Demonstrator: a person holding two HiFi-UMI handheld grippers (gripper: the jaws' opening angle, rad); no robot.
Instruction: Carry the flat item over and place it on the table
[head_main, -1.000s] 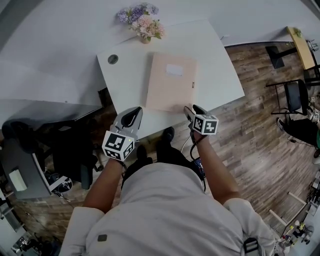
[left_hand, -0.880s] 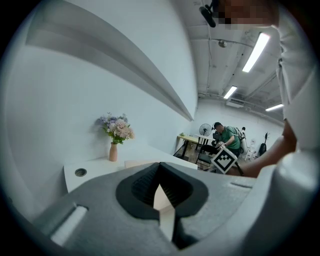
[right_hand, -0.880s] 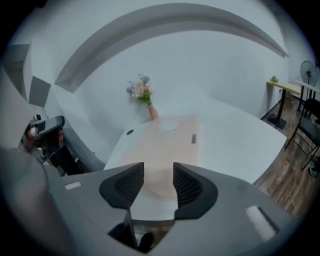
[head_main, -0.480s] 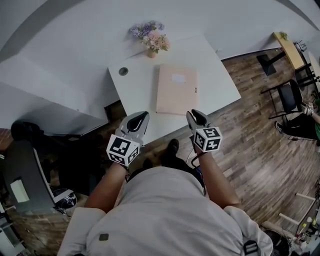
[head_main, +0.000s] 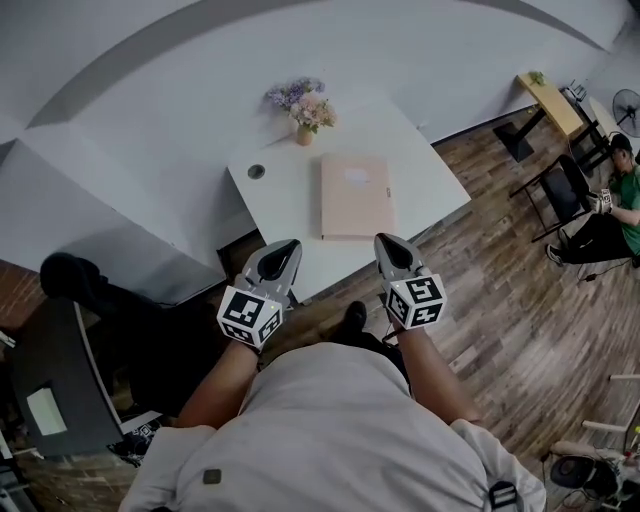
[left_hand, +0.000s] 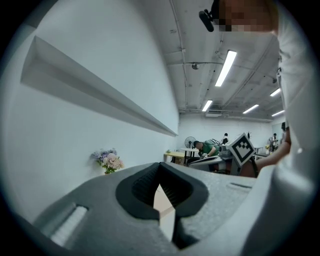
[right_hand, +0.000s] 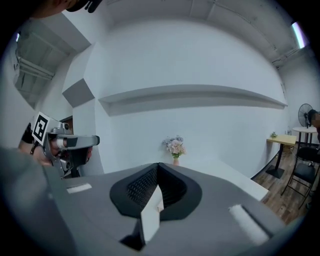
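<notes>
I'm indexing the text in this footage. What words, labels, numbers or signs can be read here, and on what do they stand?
No text here can be read.
Folder, white label: too small to read.
Folder's right edge, small dark mark: too small to read.
Left cube, right cube: black-and-white square marker patterns, no words.

On the white table (head_main: 290, 205) a flat beige folder (head_main: 357, 196) is laid near the middle, and a vase of flowers (head_main: 303, 106) is set at the far edge, apart from it.
</notes>
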